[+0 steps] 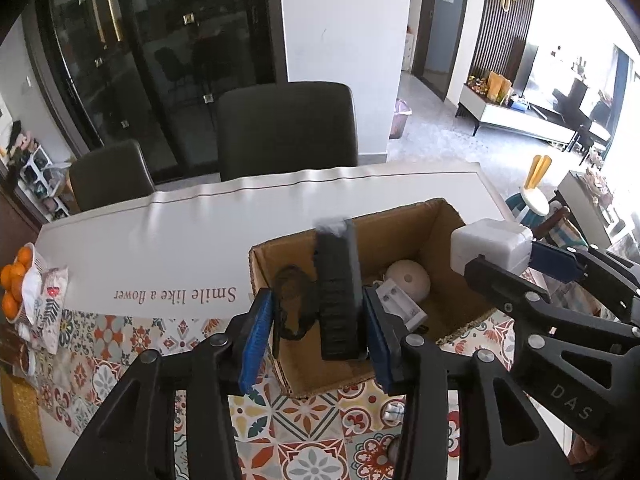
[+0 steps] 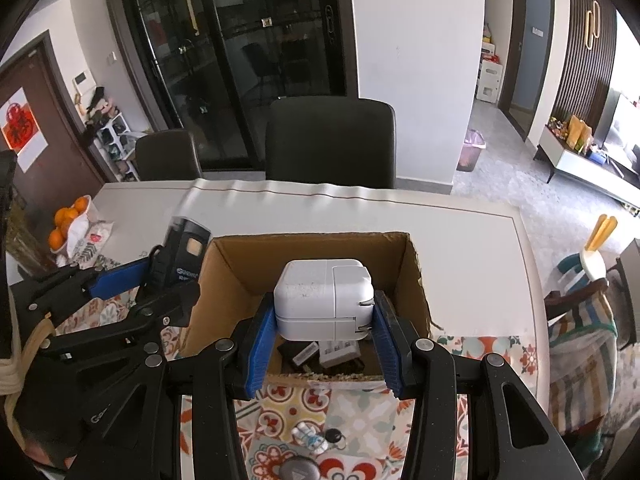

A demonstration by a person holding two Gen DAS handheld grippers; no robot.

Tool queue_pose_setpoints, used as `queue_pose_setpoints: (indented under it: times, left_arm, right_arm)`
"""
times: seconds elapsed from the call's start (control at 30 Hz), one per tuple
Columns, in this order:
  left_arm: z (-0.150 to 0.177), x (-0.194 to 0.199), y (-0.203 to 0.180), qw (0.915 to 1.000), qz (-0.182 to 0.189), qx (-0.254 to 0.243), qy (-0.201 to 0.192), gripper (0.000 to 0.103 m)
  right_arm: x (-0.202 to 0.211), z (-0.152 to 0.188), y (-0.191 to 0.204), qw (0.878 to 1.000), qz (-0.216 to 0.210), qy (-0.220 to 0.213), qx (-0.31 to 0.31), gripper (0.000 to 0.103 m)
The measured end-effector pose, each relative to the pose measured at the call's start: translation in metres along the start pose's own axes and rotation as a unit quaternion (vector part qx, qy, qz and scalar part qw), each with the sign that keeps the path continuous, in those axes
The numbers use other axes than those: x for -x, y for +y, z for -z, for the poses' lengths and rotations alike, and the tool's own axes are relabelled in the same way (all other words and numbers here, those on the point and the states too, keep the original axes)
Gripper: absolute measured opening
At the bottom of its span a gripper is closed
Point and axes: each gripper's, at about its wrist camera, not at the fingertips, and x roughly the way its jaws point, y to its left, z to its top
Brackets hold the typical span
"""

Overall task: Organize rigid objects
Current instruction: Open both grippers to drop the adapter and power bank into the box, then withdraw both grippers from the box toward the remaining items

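Observation:
An open cardboard box (image 1: 444, 216) (image 2: 416, 264) stands on the table. My left gripper (image 1: 316, 320) is shut on a black flashlight-like device (image 1: 338, 292) and holds it over the box's left part; it also shows in the right wrist view (image 2: 182, 258). My right gripper (image 2: 324, 328) is shut on a white power adapter (image 2: 324, 300) above the box opening; the adapter shows in the left wrist view (image 1: 490, 246). Inside the box lie a round beige object (image 1: 408, 278), a white battery holder (image 1: 400, 306) and a black flat item (image 2: 298, 352).
A patterned tile mat (image 1: 296, 428) covers the near table. Small keys and a white item (image 2: 316, 438) lie on it in front of the box. A bag of oranges (image 1: 16, 280) sits at the left. Two dark chairs (image 1: 286, 128) stand behind the table.

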Motion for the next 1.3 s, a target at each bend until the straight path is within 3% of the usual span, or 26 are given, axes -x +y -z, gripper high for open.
queue_pose_setpoints:
  times: [0.13,0.27,0.53,0.63,0.67,0.97,1.3]
  left_arm:
    - [0.0,-0.002,0.001,0.9999,-0.01,-0.001,0.001,0.051]
    - [0.0,0.004,0.007,0.9996,-0.027,0.005,-0.011,0.065]
    - [0.005,0.019,0.021,0.9984,-0.048,0.018,-0.025,0.079]
    - [0.009,0.028,0.027,0.9976,-0.056,0.022,-0.034,0.082]
    - [0.01,0.031,0.028,0.9974,-0.058,0.023,-0.036,0.084]
    - [0.028,0.062,0.033,0.9956,-0.068,0.032,-0.056,0.092]
    - [0.061,0.086,0.034,0.9949,-0.059,0.051,-0.064,0.093]
  right_arm:
    - [-0.004,-0.001,0.0,1.0,0.0,0.005,-0.004,0.046]
    - [-0.008,-0.002,0.0,1.0,-0.001,0.01,-0.004,0.045]
    - [-0.01,-0.007,0.004,1.0,-0.013,0.016,-0.005,0.047]
    - [-0.004,-0.007,0.008,1.0,0.004,0.001,0.0,0.069]
    - [-0.001,-0.007,0.008,1.0,0.009,-0.004,-0.001,0.07]
    - [0.029,0.005,0.01,1.0,0.01,-0.016,-0.002,0.07]
    - [0.06,0.036,0.015,1.0,0.015,-0.025,-0.003,0.074]
